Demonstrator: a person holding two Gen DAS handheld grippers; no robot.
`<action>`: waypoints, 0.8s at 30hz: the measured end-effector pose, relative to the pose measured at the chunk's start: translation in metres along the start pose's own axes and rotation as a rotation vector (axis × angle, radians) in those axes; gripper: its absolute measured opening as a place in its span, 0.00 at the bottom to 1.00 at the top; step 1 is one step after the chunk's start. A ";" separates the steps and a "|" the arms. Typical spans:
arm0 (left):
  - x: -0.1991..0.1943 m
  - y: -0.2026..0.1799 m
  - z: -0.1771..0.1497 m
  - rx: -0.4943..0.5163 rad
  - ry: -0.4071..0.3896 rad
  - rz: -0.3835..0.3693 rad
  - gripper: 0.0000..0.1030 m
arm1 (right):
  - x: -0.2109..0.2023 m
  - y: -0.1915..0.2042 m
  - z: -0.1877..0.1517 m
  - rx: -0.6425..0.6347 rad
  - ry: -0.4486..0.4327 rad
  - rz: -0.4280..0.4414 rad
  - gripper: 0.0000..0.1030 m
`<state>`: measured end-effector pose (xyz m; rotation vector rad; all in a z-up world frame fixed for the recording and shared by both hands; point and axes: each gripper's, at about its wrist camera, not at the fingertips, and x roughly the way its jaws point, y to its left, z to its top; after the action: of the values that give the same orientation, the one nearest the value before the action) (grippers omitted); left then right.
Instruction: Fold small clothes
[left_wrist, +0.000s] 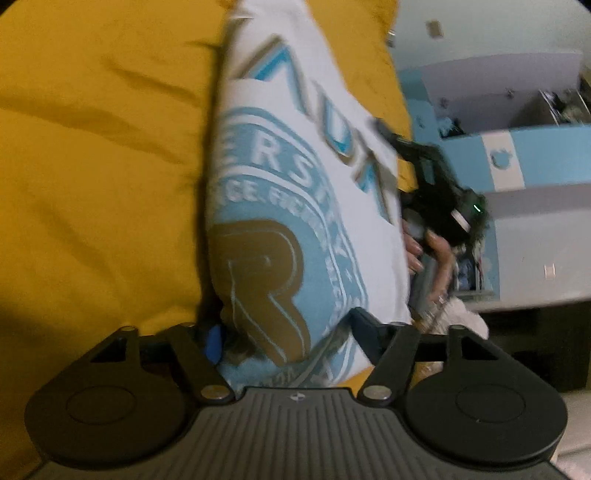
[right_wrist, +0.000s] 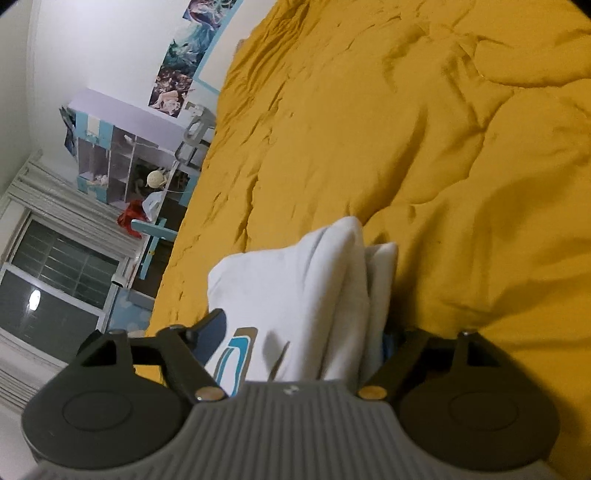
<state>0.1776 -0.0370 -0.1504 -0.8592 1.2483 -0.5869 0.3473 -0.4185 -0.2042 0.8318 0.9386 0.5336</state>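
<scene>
A: The white printed shirt (left_wrist: 295, 206) hangs over the yellow bedspread (left_wrist: 92, 166), light and floppy (it will sag wherever it's unsupported).

B: So hold bunched edges. The left gripper (left_wrist: 288, 332) has cloth between spread fingers; the right gripper (right_wrist: 303, 332) likewise, both angled downward. Whether the pads pinch, I cannot tell.

The white shirt (left_wrist: 295, 184) carries a printed crest in light blue and brown. On its curved blue band the white letters "ERS" can be read, with more letters beside them too blurred to tell. Under that band runs a line of smaller white lettering, not legible. A big brown letter "R" stands at the near end of the crest. Larger blue-and-brown block letters farther up are unreadable.
</scene>
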 end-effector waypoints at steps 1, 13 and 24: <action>-0.002 -0.003 -0.002 0.018 -0.012 0.000 0.68 | 0.000 -0.003 -0.001 0.001 -0.003 -0.022 0.48; -0.028 0.002 -0.004 -0.019 -0.086 -0.094 0.32 | -0.015 0.015 0.001 0.010 -0.045 -0.048 0.25; -0.097 0.003 -0.007 0.023 -0.210 -0.236 0.29 | -0.027 0.150 0.004 -0.187 -0.062 -0.046 0.23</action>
<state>0.1469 0.0390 -0.0985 -1.0292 0.9556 -0.6787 0.3299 -0.3518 -0.0684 0.6533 0.8355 0.5435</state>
